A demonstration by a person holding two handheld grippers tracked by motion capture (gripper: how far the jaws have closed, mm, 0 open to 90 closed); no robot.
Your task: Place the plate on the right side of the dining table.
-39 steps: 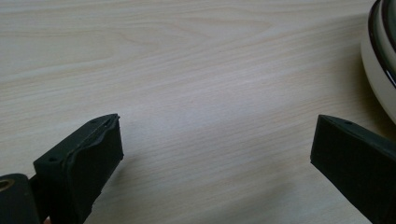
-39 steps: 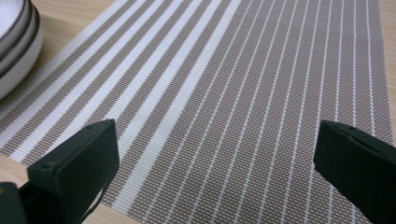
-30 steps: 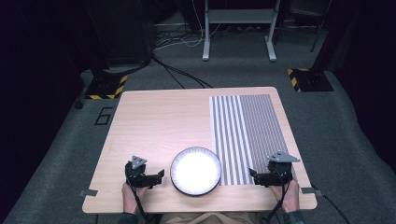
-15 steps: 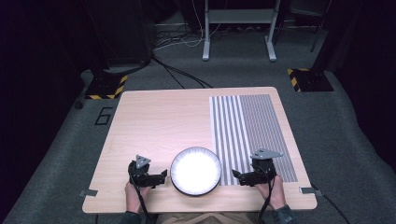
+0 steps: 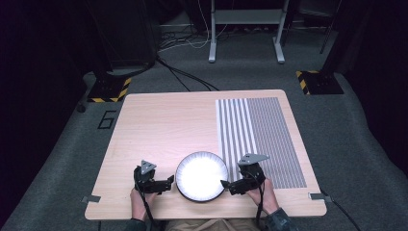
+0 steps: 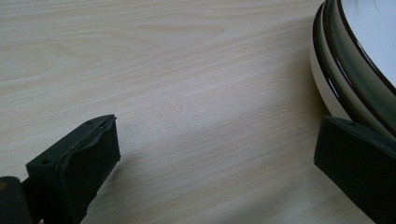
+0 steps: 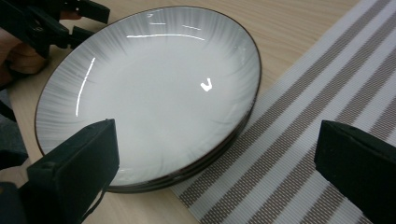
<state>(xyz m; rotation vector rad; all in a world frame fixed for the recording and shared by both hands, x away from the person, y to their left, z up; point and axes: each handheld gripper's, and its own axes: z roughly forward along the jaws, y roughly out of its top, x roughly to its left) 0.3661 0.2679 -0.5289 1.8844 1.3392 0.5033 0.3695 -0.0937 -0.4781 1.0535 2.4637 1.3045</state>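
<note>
A white plate (image 5: 201,176) with a dark rim sits near the table's front edge, its right side overlapping a striped placemat (image 5: 260,139). A second rim shows under the plate (image 7: 149,88), so it looks stacked on another. My left gripper (image 5: 168,182) lies just left of the plate, open, its jaws pointing at the rim. In the left gripper view the gripper (image 6: 217,140) is open over bare wood, with the plate's edge (image 6: 345,70) by the right jaw. My right gripper (image 5: 226,185) is open at the plate's right rim. In its own view the right gripper (image 7: 217,140) spans plate edge and placemat (image 7: 327,74).
The wooden table (image 5: 163,125) stands on grey carpet. Beyond it are a metal stand (image 5: 245,29), floor cables and hazard-striped bases (image 5: 108,89). In the right gripper view the left gripper (image 7: 56,18) and its hand show beyond the plate.
My right gripper has slid left across the placemat up to the plate's right rim. My left gripper has edged slightly right toward the plate.
</note>
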